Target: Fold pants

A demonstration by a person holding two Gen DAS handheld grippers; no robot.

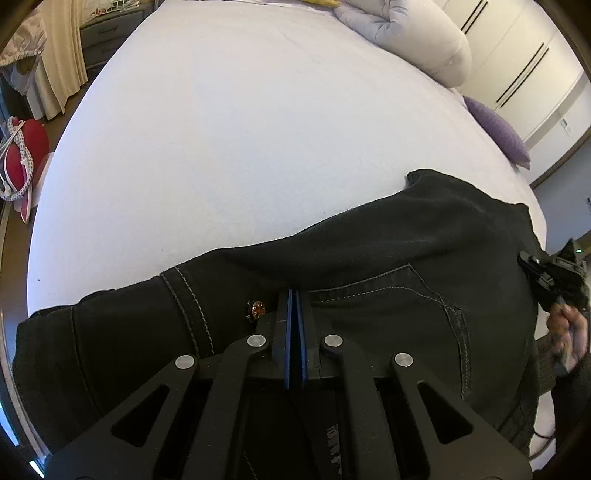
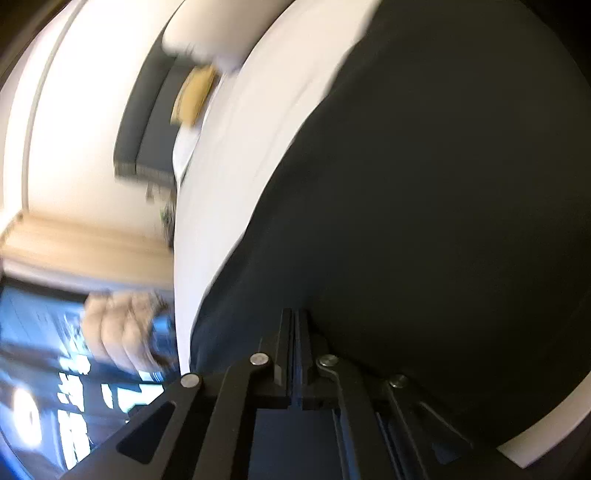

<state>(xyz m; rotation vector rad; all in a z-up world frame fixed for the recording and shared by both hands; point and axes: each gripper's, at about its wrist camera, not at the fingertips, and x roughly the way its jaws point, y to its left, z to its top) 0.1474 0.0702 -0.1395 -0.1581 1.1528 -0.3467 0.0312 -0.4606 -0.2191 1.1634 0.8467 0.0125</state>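
Note:
Black jeans [image 1: 369, 266] lie across the near edge of a white bed [image 1: 240, 129], back pocket stitching and a small round badge [image 1: 257, 308] showing. My left gripper [image 1: 294, 295] is shut on the jeans fabric near the badge. The right gripper shows at the far right of the left wrist view [image 1: 554, 280], held in a hand at the jeans' right end. In the blurred right wrist view, my right gripper [image 2: 296, 314] is shut on the dark jeans [image 2: 424, 203], which fill the right half of that view over the white sheet [image 2: 221, 184].
A rolled white duvet [image 1: 413, 33] and a purple cushion [image 1: 498, 129] lie at the bed's far right. A red bag [image 1: 22, 155] sits on the floor to the left, by a curtain and drawers. Wardrobe doors [image 1: 524, 62] stand beyond the bed.

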